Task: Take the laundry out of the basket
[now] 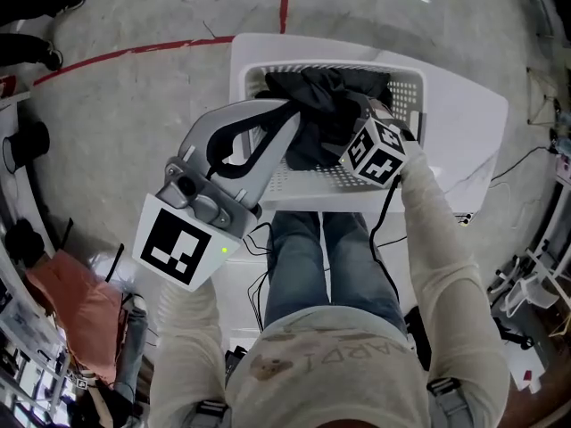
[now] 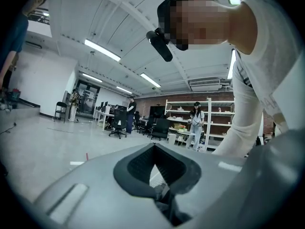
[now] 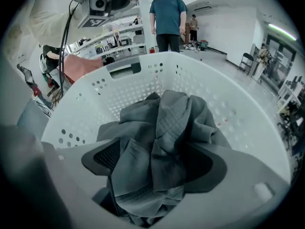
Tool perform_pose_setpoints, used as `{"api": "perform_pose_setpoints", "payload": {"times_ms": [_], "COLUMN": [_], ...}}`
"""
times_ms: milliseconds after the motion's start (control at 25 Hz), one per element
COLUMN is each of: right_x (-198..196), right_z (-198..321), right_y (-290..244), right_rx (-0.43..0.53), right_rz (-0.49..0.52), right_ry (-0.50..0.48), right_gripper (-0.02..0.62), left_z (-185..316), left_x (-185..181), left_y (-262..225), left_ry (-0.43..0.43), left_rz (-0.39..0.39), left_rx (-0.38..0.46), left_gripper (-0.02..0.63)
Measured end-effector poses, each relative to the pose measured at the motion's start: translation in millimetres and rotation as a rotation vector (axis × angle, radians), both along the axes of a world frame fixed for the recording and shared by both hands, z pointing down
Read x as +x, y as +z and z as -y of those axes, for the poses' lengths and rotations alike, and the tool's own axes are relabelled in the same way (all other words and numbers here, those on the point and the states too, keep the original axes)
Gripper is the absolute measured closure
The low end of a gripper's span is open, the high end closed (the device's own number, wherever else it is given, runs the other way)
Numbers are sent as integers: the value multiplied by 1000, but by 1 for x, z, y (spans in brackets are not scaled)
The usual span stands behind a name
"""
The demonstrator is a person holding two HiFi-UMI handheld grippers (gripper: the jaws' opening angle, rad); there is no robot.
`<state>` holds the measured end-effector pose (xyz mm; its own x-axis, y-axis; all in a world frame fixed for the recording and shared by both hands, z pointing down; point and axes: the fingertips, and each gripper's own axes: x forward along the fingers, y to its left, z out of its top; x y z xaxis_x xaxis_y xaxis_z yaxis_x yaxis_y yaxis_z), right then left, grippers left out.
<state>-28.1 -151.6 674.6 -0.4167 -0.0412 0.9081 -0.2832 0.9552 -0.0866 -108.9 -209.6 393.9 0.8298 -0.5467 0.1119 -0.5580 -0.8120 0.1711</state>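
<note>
— The right gripper (image 3: 156, 160) stands wide around the grey cloth (image 3: 167, 123) heaped in the laundry basket (image 3: 228, 99). The left gripper (image 1: 287, 112) is pinched together, empty.
— If it nips just 1 fold, I reckon the cloth slips free or drags on the rim.

In the head view, dark laundry (image 1: 317, 105) hides much of the basket (image 1: 406, 86) floor at upper centre. The left tool (image 1: 289, 112) covers part of its left side.
</note>
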Motion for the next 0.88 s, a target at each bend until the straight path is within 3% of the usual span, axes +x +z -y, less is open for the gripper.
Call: {"api": "perform_pose_setpoints", "payload": {"times_ms": [200,480,880], "right_x": [0,-2,0], "right_z": [-13,-30,-19], "right_y": [35,81,113], "right_rx": [-40,-77,15], "right_rz": [-66,-147,-212], "right_ry": [-64,-135,-127], "right_gripper": [126,112,114], "left_z": [3,5,14], "left_x": [4,3,-4], "left_y": [16,34,46], "left_ry": [8,9,-10], "left_rz": [-3,8,10], "left_rx": [-7,-35,-48], "left_gripper": [606,605,604]}}
